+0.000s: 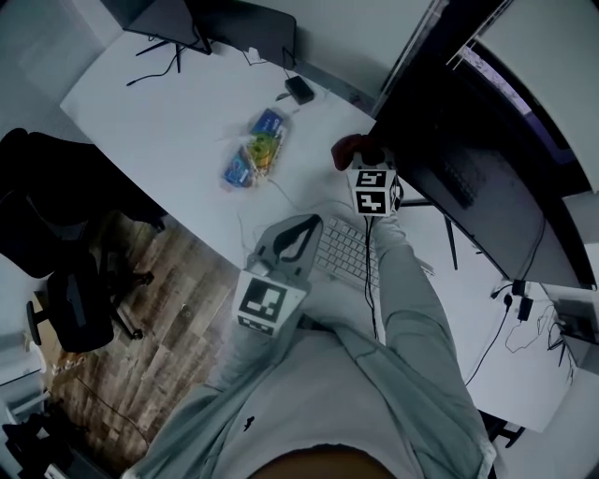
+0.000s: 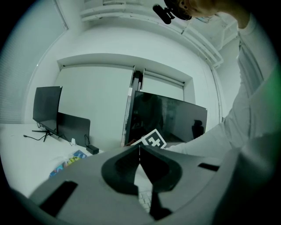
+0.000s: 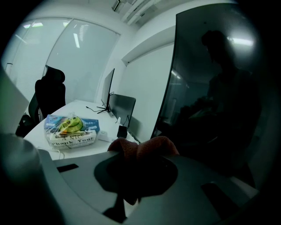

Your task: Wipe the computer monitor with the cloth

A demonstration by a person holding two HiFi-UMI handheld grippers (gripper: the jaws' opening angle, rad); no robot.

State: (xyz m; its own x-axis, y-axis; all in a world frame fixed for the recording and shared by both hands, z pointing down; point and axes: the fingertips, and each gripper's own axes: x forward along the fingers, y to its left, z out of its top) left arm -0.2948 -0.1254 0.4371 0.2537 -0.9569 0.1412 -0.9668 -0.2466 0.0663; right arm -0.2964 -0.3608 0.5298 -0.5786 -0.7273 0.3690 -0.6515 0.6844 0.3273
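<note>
The big dark monitor (image 1: 468,159) stands on the white desk (image 1: 178,122) at the right; its screen (image 3: 219,96) fills the right of the right gripper view. A reddish-brown cloth (image 1: 351,150) is bunched in my right gripper (image 1: 360,157), which is shut on it and held up close to the monitor's left edge. The same cloth (image 3: 142,149) bulges over the jaws in the right gripper view. My left gripper (image 1: 301,229) hovers lower, over the keyboard (image 1: 348,253), with its jaws shut on nothing (image 2: 139,147).
A plastic bag of snack packs (image 1: 255,157) lies mid-desk, also seen as the bag (image 3: 70,129). A black adapter (image 1: 299,90) and cables sit behind it. Another monitor (image 1: 243,28) stands at the far end. A black office chair (image 1: 56,224) stands left of the desk.
</note>
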